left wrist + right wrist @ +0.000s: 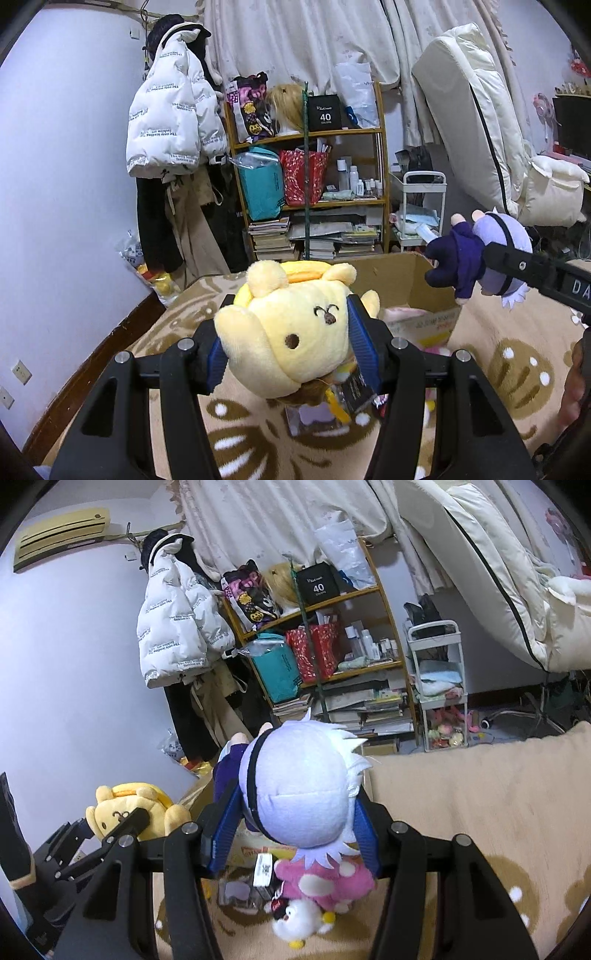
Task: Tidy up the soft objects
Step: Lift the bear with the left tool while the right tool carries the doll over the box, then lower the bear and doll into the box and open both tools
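The left hand-held gripper [291,354] is clamping the yellow plush [288,332] just above the cardboard box [402,280]. The right hand-held gripper [295,834] is squeezing the white-haired doll [303,794] over a pink plush [332,886] on the blanket [480,805].

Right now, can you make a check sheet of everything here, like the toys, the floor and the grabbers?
Surface: beige blanket with brown patterns.
Job's things: yellow plush and purple-haired doll, both held up; cardboard box open, something pink inside.
Clutter: pink plush, white plush and small packets on the blanket.
Grippers: left hand-held gripper shut on the yellow plush; right hand-held gripper shut on the doll.
Cables: nothing seen.
Surroundings: wooden shelf with books and bags, white jacket, curtains, white cart.
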The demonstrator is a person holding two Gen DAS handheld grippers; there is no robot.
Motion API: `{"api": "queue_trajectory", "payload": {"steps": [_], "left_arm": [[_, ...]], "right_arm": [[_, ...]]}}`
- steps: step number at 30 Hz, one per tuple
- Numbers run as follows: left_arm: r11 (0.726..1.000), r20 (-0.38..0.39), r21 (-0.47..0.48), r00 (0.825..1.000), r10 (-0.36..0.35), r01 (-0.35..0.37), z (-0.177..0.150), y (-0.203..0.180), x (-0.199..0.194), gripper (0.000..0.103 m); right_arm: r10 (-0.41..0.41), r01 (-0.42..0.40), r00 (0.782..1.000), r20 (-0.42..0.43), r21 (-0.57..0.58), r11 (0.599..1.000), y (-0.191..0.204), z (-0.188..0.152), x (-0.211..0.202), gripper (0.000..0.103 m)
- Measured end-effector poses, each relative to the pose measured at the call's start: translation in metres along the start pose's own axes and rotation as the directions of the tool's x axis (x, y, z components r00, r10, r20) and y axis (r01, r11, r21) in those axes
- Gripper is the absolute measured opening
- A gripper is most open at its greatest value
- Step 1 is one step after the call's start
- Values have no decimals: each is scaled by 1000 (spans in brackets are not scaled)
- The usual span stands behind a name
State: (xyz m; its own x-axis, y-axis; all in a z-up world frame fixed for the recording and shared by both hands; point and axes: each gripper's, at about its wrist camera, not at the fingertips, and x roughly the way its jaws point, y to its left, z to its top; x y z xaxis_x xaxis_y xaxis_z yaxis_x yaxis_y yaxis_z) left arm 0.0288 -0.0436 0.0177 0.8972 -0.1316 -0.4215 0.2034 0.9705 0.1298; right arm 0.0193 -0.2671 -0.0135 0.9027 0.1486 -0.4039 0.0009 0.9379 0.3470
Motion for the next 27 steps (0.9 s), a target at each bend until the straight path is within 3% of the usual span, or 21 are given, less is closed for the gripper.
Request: {"api": "queue_trajectory", "payload": {"steps": [13,17,22,27], "left_arm": [[1000,24,0,1000,-7,7,28,3,42,57],[999,5,0,999,-37,37,33,1,60,58],[1000,-21,26,1000,-10,11,33,-7,85,58],[1000,-76,-14,997,-23,22,29,-4,107,58]], "right_arm": [[1,-3,1000,-19,-83,997,7,19,42,60],[-13,8,999,-47,-88,996,5,22,58,60],[-44,37,996,-81,-89,995,-3,18,76,60],[-35,24,993,-109,-103,994,-6,14,89,60]]}}
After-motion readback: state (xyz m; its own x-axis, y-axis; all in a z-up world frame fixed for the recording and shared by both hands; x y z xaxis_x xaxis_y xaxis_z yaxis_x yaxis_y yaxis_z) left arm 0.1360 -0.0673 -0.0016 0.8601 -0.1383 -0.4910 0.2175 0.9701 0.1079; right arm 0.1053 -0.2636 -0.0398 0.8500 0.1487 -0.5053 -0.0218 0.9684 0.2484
